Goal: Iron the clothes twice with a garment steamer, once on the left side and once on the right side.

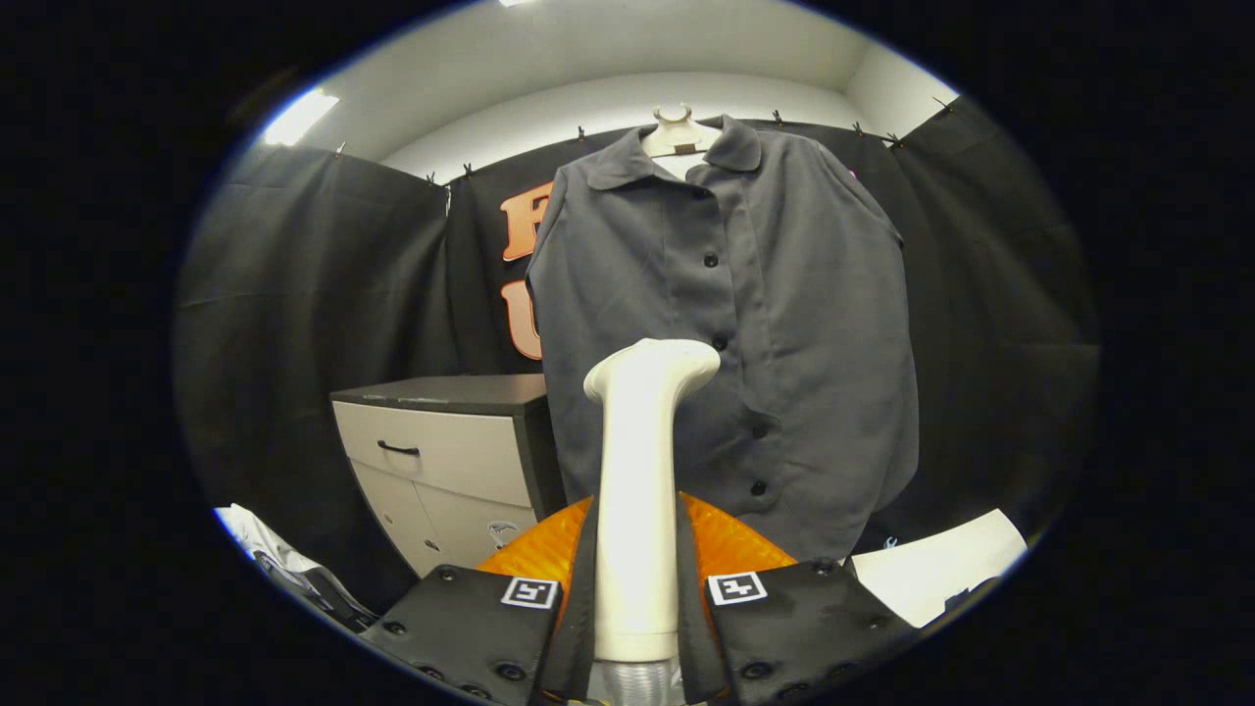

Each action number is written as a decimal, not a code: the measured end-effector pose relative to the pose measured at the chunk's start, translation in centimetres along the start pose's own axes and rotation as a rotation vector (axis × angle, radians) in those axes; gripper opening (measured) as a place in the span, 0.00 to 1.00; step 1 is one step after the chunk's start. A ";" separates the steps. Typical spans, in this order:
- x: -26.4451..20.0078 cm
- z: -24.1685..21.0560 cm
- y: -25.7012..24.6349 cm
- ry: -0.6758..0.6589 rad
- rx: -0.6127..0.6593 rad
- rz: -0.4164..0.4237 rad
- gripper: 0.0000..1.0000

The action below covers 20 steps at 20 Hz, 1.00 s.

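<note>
One shirt, one steamer, one gripper, one cabinet.

One grey shirt (730,333) is hanging at the centre of the frame on one pale hanger (677,132), and five dark buttons are showing down its front. One cream steamer (642,490) is standing at lower centre, with the one gripper (637,598) pressing its two black fingers (480,618) against it, each finger carrying one square marker. One cabinet (446,456) is sitting at lower left, showing one dark handle. Two ceiling lights are glowing at upper left.
</note>
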<state>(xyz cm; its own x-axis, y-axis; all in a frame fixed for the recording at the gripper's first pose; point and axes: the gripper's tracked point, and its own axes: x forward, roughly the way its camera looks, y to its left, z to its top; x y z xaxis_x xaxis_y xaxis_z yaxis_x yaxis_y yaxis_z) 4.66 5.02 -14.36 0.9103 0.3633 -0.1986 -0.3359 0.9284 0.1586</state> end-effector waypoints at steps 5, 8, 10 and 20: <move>-1.0 6.7 -0.5 -0.090 0.028 0.010 0.41; -1.3 10.8 -1.6 -0.150 0.036 0.003 0.41; -1.3 13.4 -2.7 -0.194 0.026 -0.014 0.41; 1.0 18.7 -12.7 -0.266 0.022 -0.168 0.41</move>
<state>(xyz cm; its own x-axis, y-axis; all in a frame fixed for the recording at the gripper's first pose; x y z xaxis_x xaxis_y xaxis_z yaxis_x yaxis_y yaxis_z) 14.38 -7.83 1.50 0.9850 0.1690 0.0356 -0.1726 0.9708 0.1664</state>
